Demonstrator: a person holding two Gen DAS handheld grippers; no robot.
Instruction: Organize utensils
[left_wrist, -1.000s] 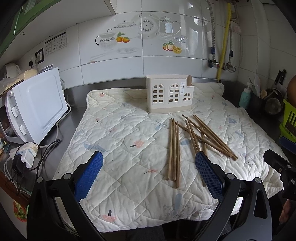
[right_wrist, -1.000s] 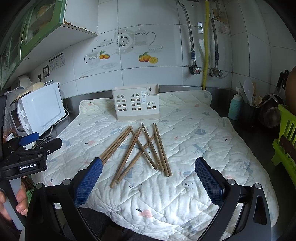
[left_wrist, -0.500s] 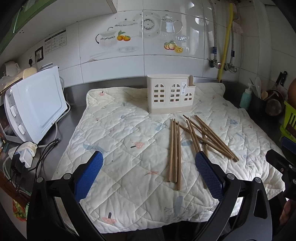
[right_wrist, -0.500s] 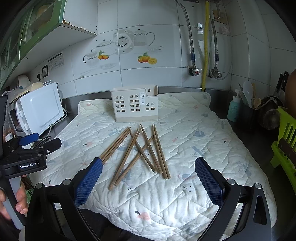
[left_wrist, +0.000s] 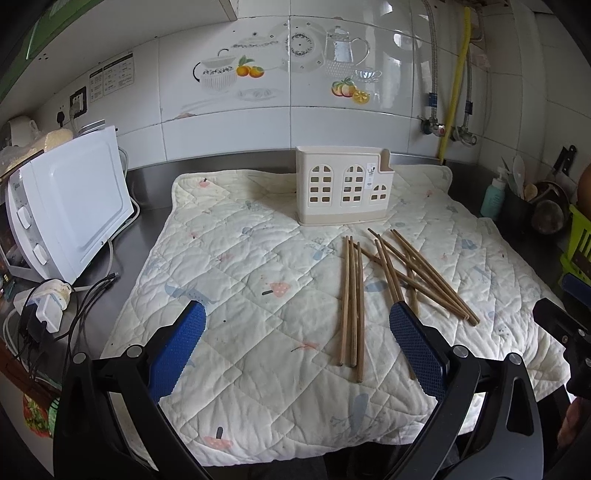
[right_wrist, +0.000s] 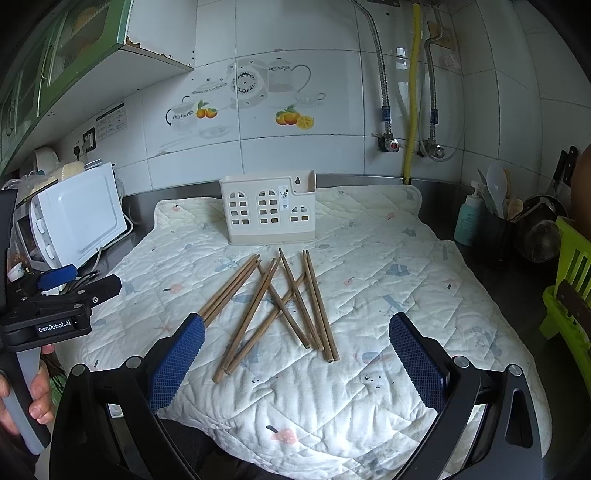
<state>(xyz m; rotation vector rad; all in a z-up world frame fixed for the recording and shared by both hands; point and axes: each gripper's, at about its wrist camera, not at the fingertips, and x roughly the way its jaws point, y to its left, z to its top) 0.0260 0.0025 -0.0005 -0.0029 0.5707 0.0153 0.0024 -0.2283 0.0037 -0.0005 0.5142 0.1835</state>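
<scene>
Several brown wooden chopsticks (left_wrist: 352, 299) (right_wrist: 275, 306) lie loose and partly crossed on a quilted white mat (left_wrist: 258, 295) (right_wrist: 369, 280). Behind them stands a cream utensil holder with arched window holes (left_wrist: 341, 195) (right_wrist: 269, 214), upright and with nothing seen inside. My left gripper (left_wrist: 297, 347) hovers open over the mat's near edge, with the chopsticks ahead between its fingers and to the right. My right gripper (right_wrist: 295, 354) is open too, low over the near ends of the chopsticks. The left gripper's body (right_wrist: 48, 306) shows at the far left of the right wrist view, held by a hand (right_wrist: 37, 402).
A white microwave (left_wrist: 70, 206) (right_wrist: 77, 218) stands left of the mat, with plugs and cables (left_wrist: 48, 306) in front of it. At the right are a teal bottle (right_wrist: 467, 221), a dark pot with utensils (right_wrist: 498, 221) and a green rack (right_wrist: 569, 291). A tiled wall is behind.
Both grippers have drifted slightly forward toward the chopsticks; both stay open. The chopsticks and holder have not moved.
</scene>
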